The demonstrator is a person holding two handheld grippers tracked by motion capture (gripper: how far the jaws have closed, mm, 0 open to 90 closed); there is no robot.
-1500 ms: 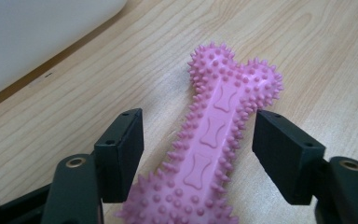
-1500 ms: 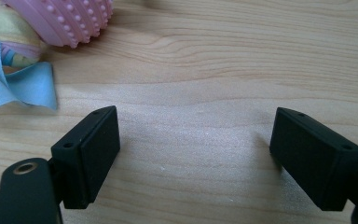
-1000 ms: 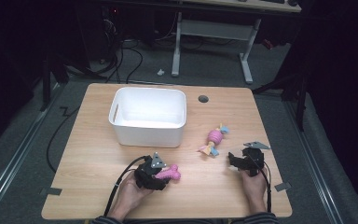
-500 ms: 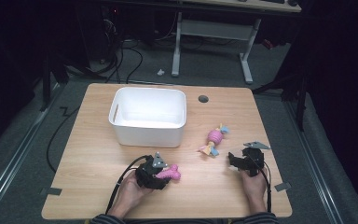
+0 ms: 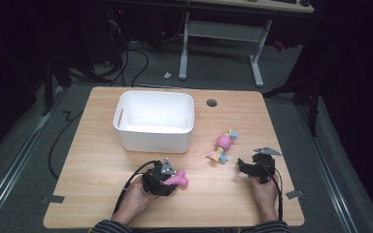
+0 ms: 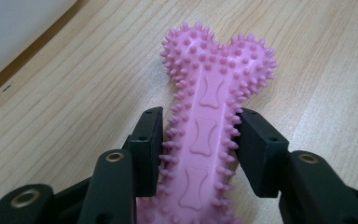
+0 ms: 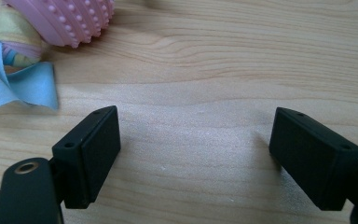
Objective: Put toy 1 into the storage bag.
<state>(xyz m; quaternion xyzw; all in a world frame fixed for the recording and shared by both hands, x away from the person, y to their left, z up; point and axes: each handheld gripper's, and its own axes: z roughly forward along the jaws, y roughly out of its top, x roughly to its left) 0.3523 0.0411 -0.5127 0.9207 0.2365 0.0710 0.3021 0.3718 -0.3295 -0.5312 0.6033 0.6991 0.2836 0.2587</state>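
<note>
We see left gripper (image 5: pixel 167 178) low at near table (image 5: pixel 102 170) edge, 2 jaws pressed on shaft of pink spiked bone toy (image 6: pixel 209 121), lying flat on wood just in front of white bin (image 5: pixel 154 121); mid-shaft hold likely keeps it balanced. Right gripper (image 5: pixel 248 169) rests with jaws wide, nothing between, candy-shaped toy (image 5: pixel 222 144) just ahead, likely next.

In the left gripper view the bone (image 6: pixel 205 135) runs off the bottom edge behind the gripper (image 6: pixel 200 154), its near end unseen. Ahead and left of the right gripper (image 7: pixel 193 149), the ball toy (image 7: pixel 70 18) is cut by the top edge.
</note>
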